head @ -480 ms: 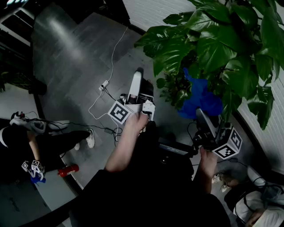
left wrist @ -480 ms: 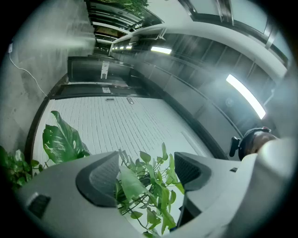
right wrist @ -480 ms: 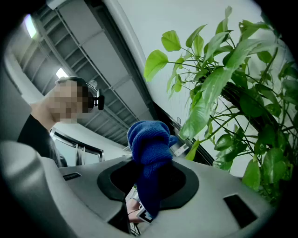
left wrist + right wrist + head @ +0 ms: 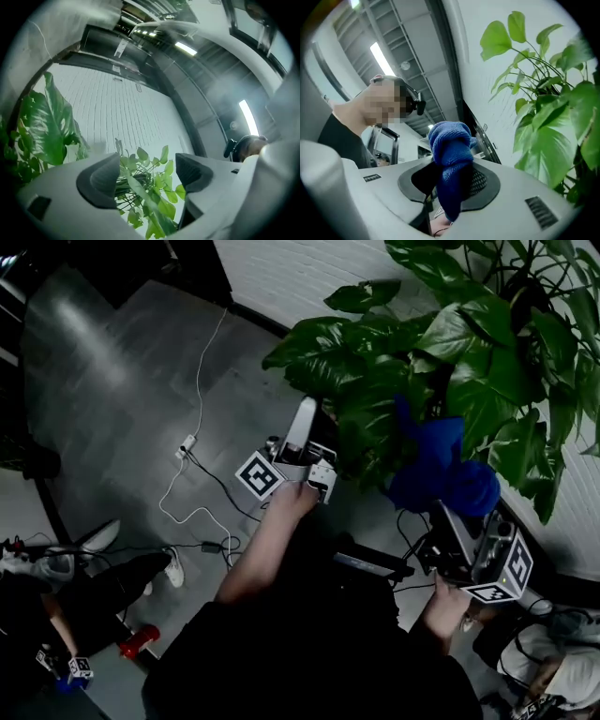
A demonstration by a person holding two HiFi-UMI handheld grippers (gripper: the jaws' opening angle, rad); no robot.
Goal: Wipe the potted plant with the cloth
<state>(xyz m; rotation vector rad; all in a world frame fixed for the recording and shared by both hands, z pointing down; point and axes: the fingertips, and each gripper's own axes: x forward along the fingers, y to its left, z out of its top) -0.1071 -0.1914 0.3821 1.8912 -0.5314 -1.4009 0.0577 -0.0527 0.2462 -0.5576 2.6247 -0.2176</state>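
Grey floor (image 4: pixel 103 381) runs up to a white brick wall (image 4: pixel 281 277), with a loose cable (image 4: pixel 199 362) trailing across it.

Nearest, the person's two forearms reach forward. The right tool (image 4: pixel 446 514) is clamped on the blue cloth (image 4: pixel 441 474); its own view shows the fabric pinched between both pads and bunched up above them. Half a second ago the cloth sat against the lower leaves, and it is there now, a little lower in the head view, so the wiping contact looks kept rather than newly made.

The left tool (image 4: pixel 307 416) has changed more. It stood just off the foliage a moment ago; now its tip is in among the outer leaves of the potted plant (image 4: pixel 441 343). Its jaws stand apart, with stems and small leaves showing in the gap and neither pad pressing on them.

My reading is that the left side is coming in to steady or part the leaves while the cloth works on them. The pot itself is hidden under the leaves.
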